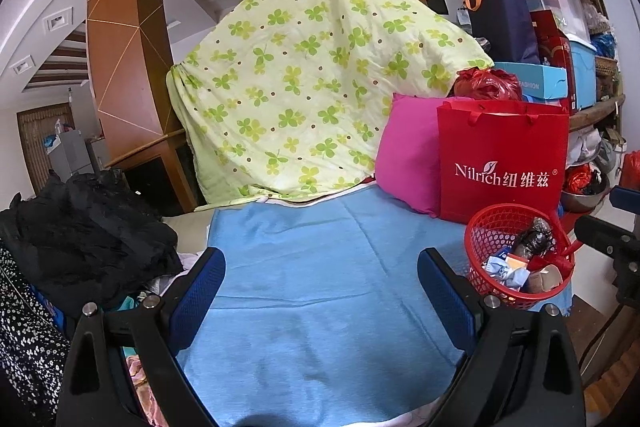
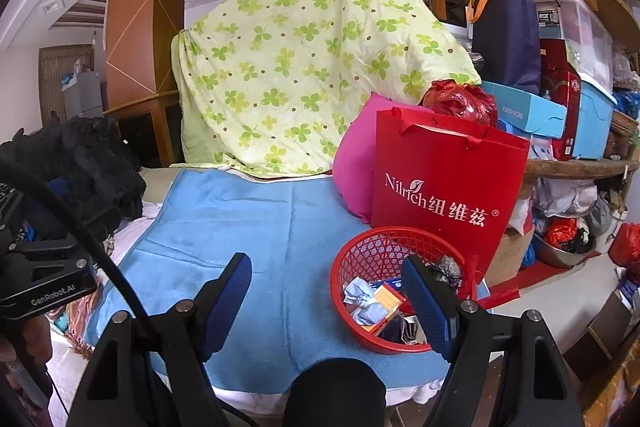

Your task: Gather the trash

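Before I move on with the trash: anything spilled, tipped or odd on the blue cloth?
Nothing stands out. The red basket sits upright at the blue cloth's right edge with the trash inside it, and no scraps show on the cloth.

Clover quilt (image 1: 304, 67), pink cushion (image 1: 408, 155), prob. black clothes (image 1: 80, 227).

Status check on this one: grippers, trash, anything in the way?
Left gripper open, empty. Right gripper open, empty. Trash sits in red basket; blue cloth bare. Red bag stands behind the basket, not blocking.
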A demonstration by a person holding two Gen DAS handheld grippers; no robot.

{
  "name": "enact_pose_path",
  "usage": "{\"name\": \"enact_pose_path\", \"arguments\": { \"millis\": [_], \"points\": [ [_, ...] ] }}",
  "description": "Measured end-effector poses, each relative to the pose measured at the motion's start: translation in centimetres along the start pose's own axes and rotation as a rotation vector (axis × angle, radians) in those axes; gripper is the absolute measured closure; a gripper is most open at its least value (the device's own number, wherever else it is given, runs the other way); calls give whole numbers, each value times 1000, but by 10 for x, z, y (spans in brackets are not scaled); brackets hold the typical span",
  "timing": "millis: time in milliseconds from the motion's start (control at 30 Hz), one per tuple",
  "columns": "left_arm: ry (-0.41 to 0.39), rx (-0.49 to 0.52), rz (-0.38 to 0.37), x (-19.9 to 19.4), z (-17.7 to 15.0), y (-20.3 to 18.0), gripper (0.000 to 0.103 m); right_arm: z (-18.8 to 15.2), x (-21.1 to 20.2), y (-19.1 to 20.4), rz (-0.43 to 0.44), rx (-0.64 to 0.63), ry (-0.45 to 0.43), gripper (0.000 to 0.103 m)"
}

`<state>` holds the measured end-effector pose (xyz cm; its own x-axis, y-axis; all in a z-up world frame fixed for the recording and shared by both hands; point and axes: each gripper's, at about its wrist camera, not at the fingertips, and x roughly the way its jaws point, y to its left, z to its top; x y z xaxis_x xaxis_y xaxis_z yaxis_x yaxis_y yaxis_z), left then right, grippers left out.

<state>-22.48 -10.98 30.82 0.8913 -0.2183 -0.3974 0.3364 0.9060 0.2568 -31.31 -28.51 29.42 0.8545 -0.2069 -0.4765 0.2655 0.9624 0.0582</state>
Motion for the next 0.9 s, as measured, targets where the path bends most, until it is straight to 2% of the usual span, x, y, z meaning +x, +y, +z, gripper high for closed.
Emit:
{"name": "enact_pose_path", "arguments": {
  "millis": [900],
  "points": [
    [11, 1, -8, 5, -11, 5, 6, 0, 4, -3, -28, 20, 33, 23]
  ]
}}
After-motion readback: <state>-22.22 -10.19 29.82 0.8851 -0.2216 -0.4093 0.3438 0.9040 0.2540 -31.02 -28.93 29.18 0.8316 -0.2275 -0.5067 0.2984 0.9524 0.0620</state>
